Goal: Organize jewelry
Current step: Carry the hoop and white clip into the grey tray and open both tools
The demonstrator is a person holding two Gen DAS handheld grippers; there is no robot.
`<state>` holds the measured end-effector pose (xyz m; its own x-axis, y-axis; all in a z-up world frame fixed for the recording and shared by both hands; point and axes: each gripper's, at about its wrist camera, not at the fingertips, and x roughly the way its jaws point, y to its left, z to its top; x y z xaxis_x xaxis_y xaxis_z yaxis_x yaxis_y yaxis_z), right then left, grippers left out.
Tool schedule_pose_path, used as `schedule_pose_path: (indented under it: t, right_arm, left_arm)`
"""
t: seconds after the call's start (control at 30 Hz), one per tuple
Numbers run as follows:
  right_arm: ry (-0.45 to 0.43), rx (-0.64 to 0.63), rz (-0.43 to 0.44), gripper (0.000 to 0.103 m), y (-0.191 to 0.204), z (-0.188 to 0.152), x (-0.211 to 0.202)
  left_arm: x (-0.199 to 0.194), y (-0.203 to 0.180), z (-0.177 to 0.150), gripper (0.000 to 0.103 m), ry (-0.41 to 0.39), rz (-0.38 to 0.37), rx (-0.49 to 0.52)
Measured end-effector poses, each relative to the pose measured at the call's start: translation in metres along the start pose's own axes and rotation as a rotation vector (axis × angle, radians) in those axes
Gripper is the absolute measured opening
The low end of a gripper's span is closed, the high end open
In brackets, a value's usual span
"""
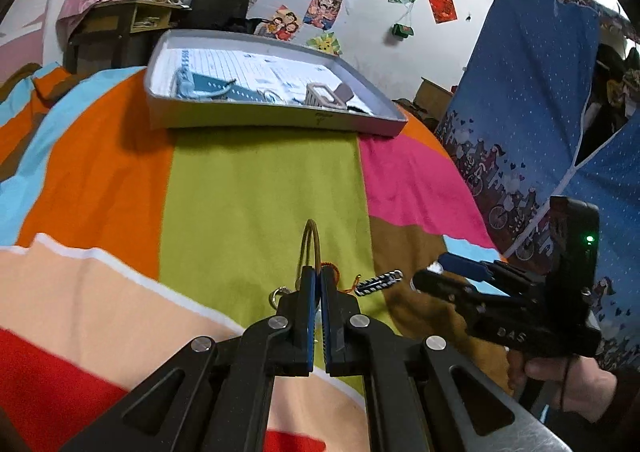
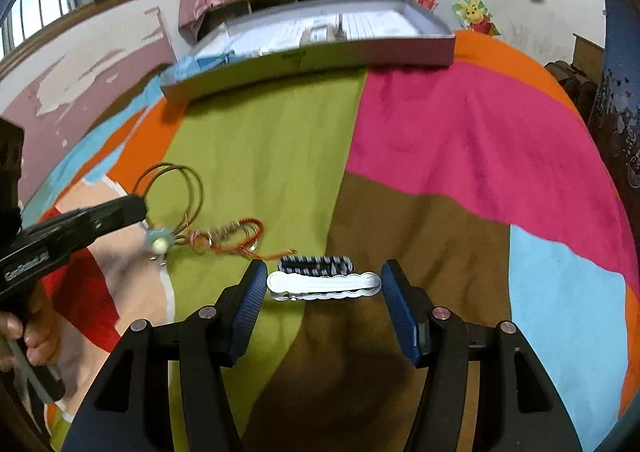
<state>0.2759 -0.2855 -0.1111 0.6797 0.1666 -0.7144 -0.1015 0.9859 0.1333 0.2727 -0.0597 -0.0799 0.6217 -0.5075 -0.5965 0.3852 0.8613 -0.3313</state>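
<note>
My left gripper (image 1: 319, 272) is shut on thin gold bangles (image 1: 310, 248), which stand on edge above the green cloth; in the right wrist view the left gripper (image 2: 138, 208) pinches the bangles (image 2: 176, 192) at their left rim. A pale flower charm (image 2: 160, 243) and a red cord bracelet (image 2: 236, 238) lie beside them. My right gripper (image 2: 323, 280) is open around a white hair clip (image 2: 324, 286), with a black-and-white striped clip (image 2: 316, 265) just beyond; the striped clip also shows in the left wrist view (image 1: 378, 283). The right gripper (image 1: 430, 276) sits right of it.
A grey shallow tray (image 1: 276, 118) holding a blue strap and small boxes sits at the far end of the multicoloured blanket (image 1: 260, 180). A blue patterned curtain (image 1: 532, 124) hangs at the right. The tray also shows in the right wrist view (image 2: 312, 64).
</note>
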Motion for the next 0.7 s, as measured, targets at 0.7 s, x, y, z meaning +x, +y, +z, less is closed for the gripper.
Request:
schedule_pose_path:
  t: [0.7]
  right_arm:
    - [-0.325, -0.127, 0.026, 0.054, 0.001, 0.082, -0.05]
  left_arm:
    - [-0.005, -0.018, 0.114, 0.003, -0.192, 0.051, 0.052]
